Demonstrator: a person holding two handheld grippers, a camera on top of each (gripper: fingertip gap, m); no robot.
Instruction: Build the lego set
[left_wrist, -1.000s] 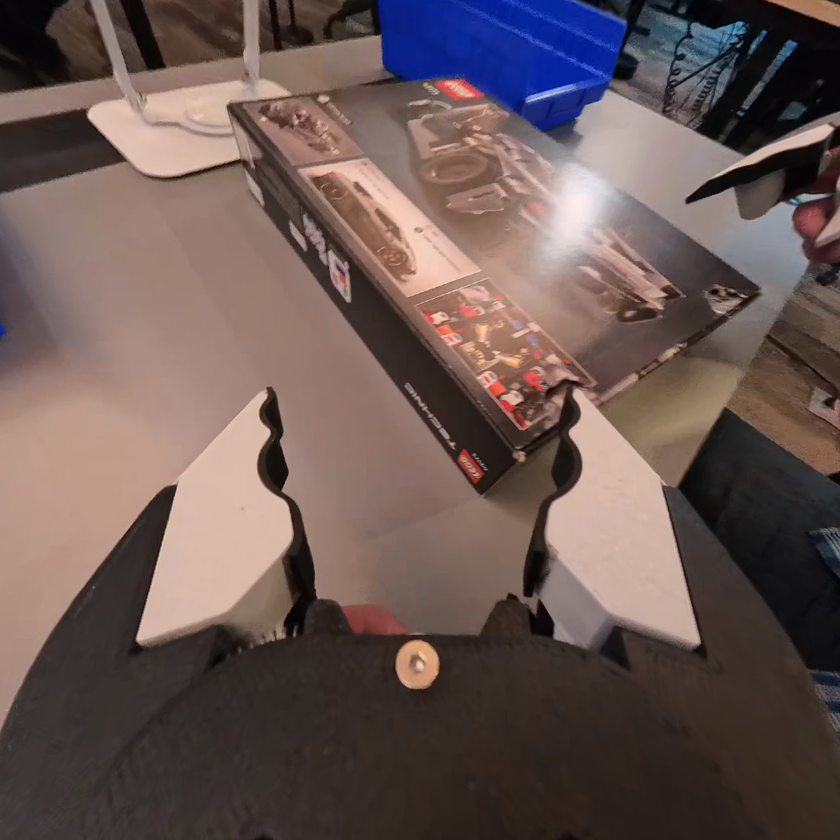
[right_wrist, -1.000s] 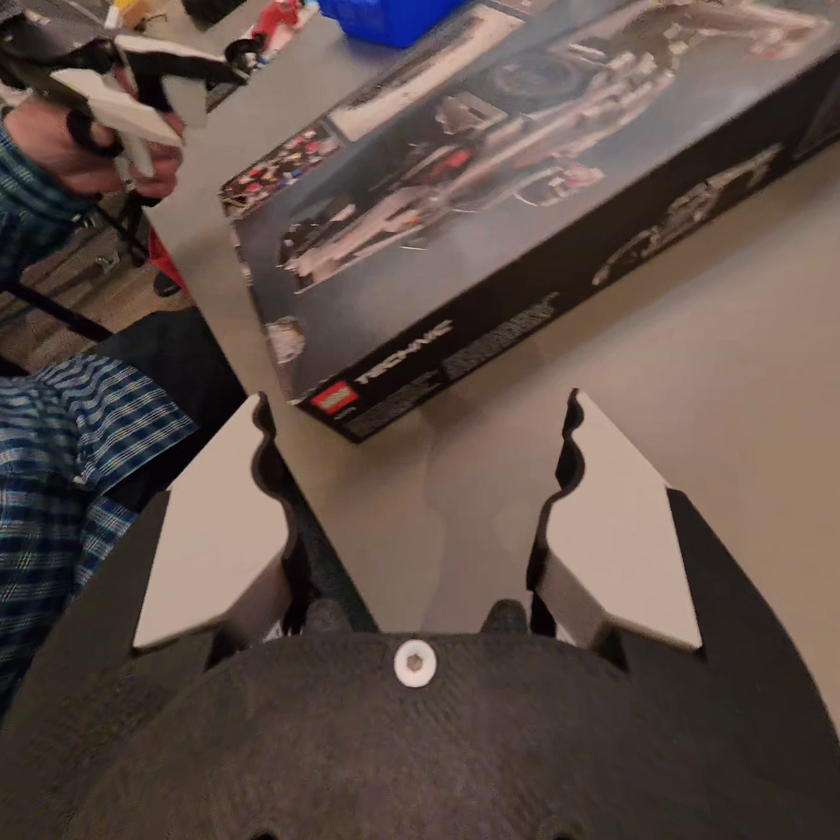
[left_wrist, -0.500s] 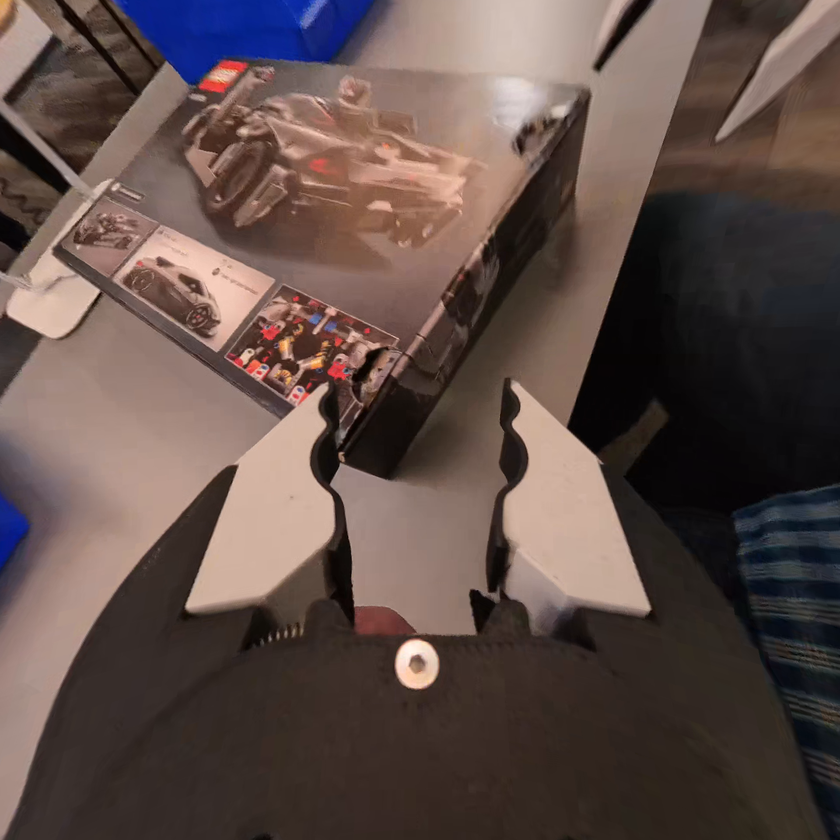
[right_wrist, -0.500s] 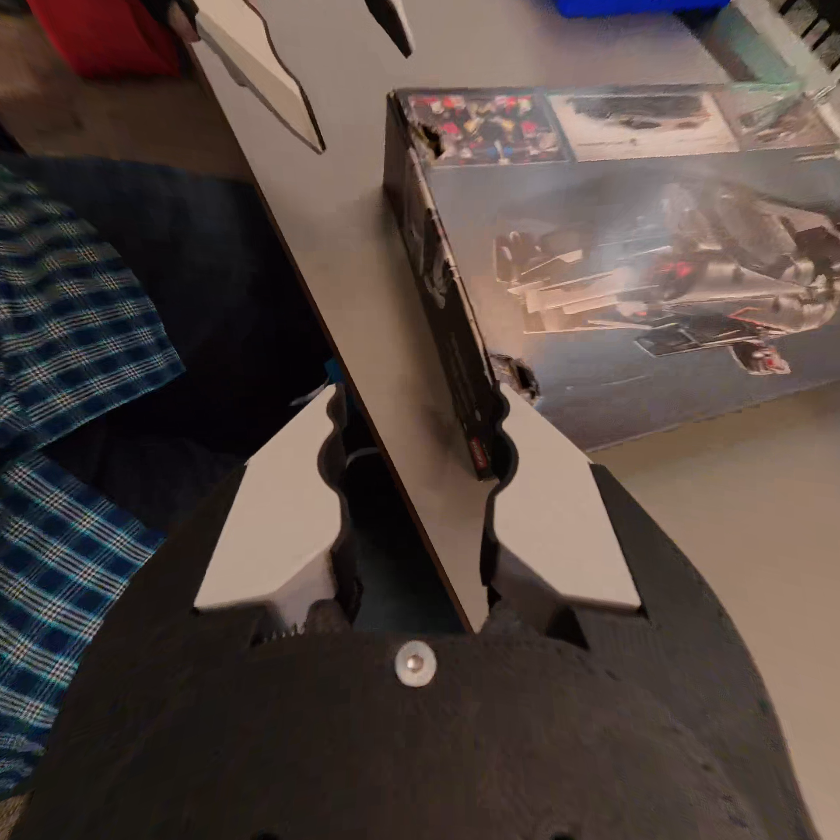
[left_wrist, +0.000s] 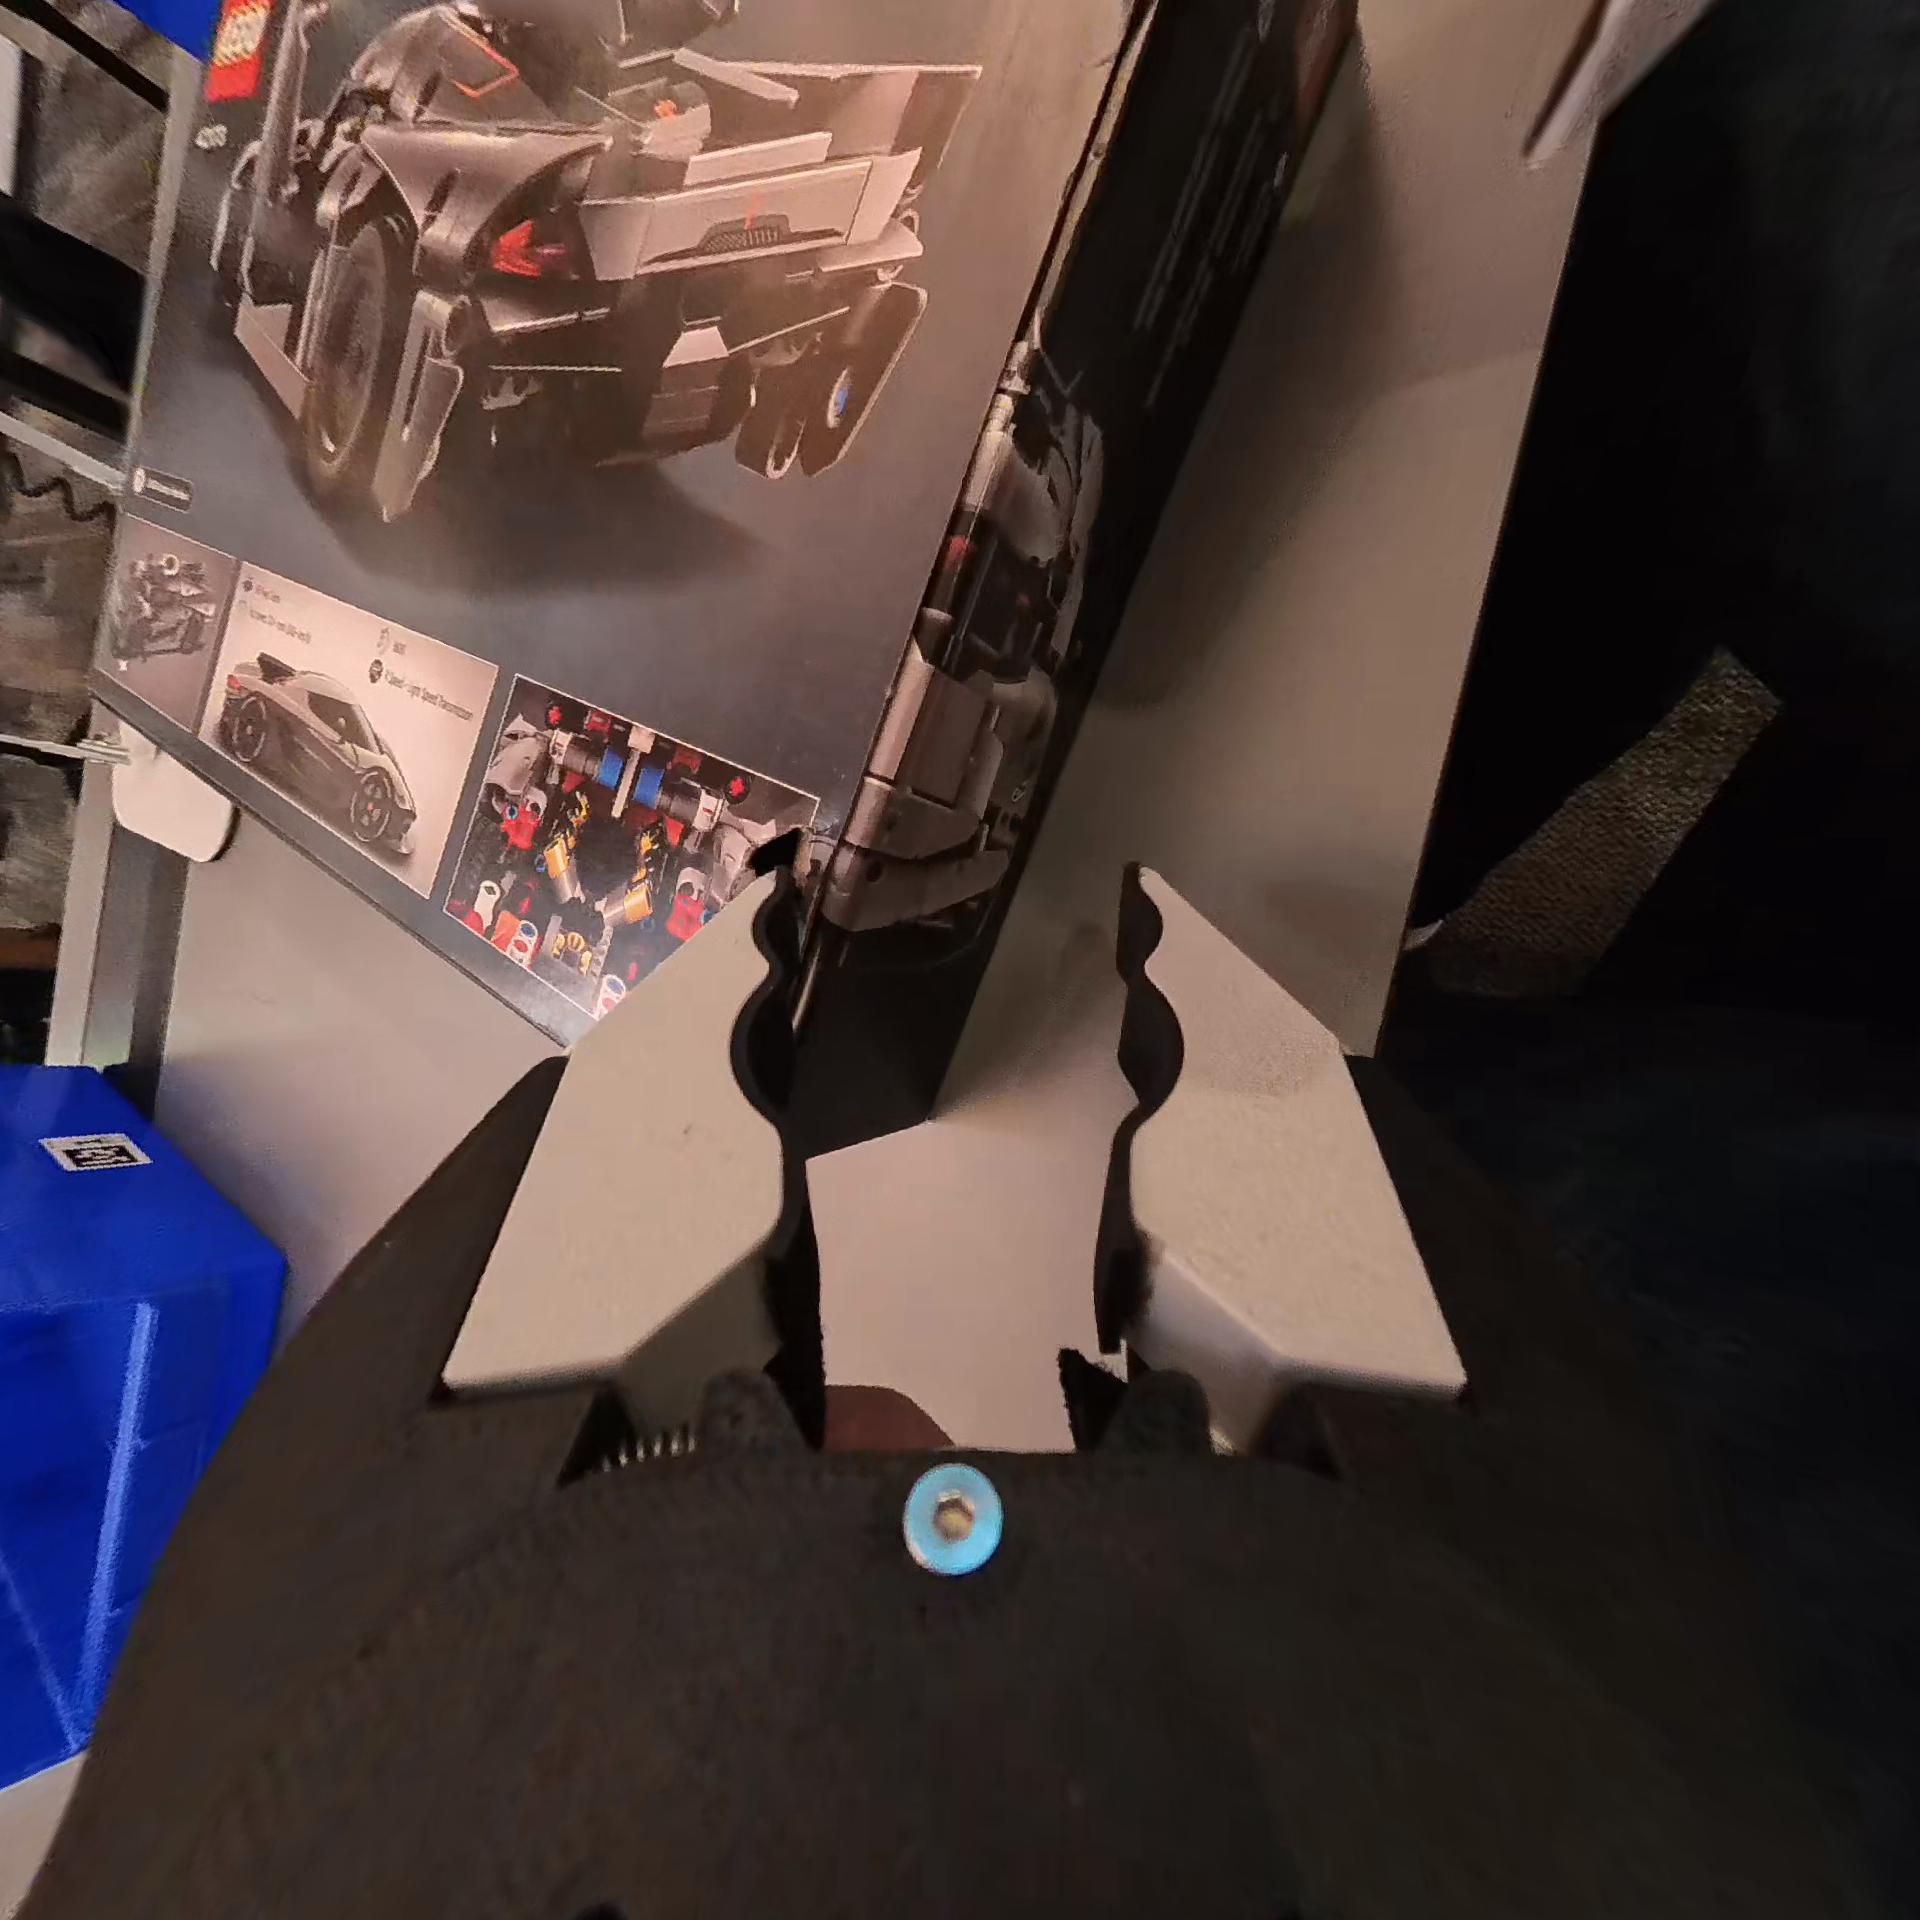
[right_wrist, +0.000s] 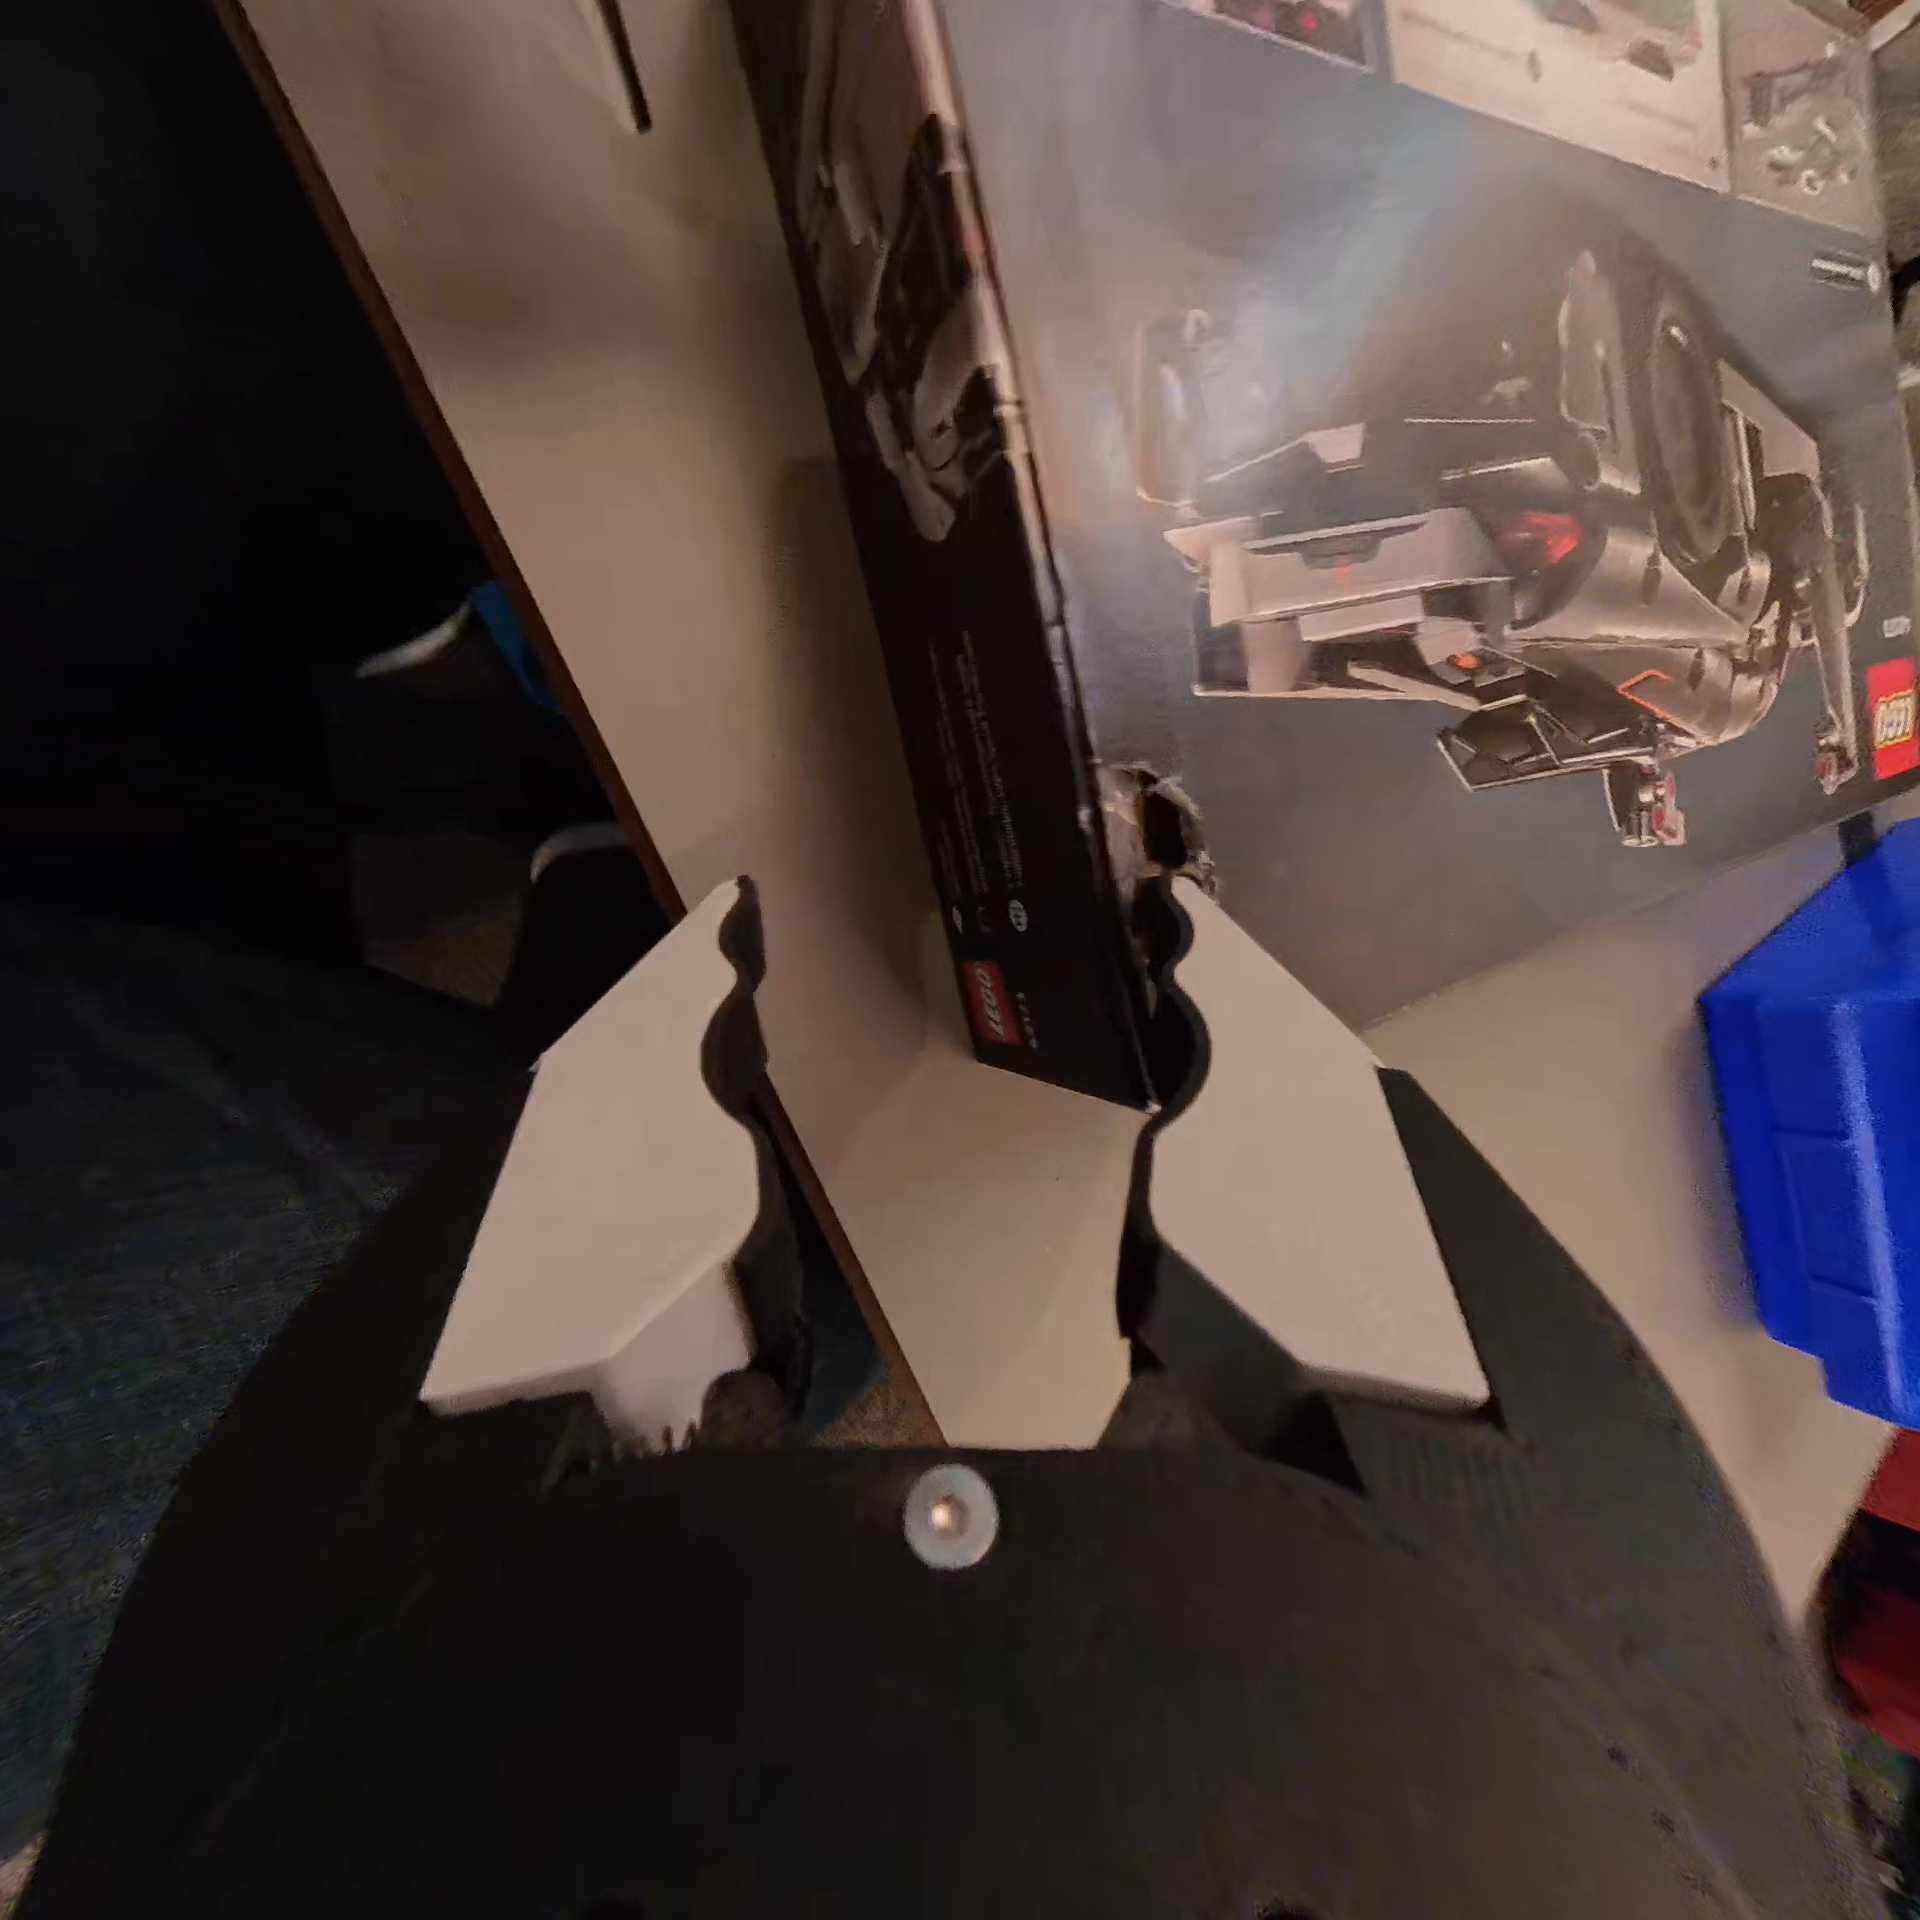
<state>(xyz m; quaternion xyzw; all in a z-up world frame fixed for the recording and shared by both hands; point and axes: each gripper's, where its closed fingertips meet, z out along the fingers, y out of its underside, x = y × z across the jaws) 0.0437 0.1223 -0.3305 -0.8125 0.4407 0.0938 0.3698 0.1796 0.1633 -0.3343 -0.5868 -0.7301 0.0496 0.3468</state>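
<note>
Left wrist view: the lego set box (left_wrist: 582, 436) lies flat on the grey table (left_wrist: 332, 1018), close to the table's near edge, its broad top face dark grey and glossy. That face carries a large picture of a silver-grey racing car with red lights at the rear, and along one edge a row of three smaller pictures: a mechanical detail, a sleek grey car, and a cluster of red, blue and yellow parts. A red square logo sits at one corner of the top face, and small lines of print run beside the little pictures; more fine print covers the narrow black side panel. The cardboard is torn at the near corner, leaving a ragged hole. The left tongs (left_wrist: 956, 883) are spread, one finger against the torn corner on the top face and the other out over bare table, so the box's narrow side lies in the gap between them. A blue bin (left_wrist: 104, 1351) with a small black-and-white marker sticker stands at the left.

In the right wrist view the box (right_wrist: 1455, 468) shows its opposite near corner, also torn, with the red logo again on the side panel and on the top face. The right tongs (right_wrist: 951, 888) are likewise spread and straddle that corner without pinching it. Another blue bin (right_wrist: 1849, 1195) stands to the right.
</note>
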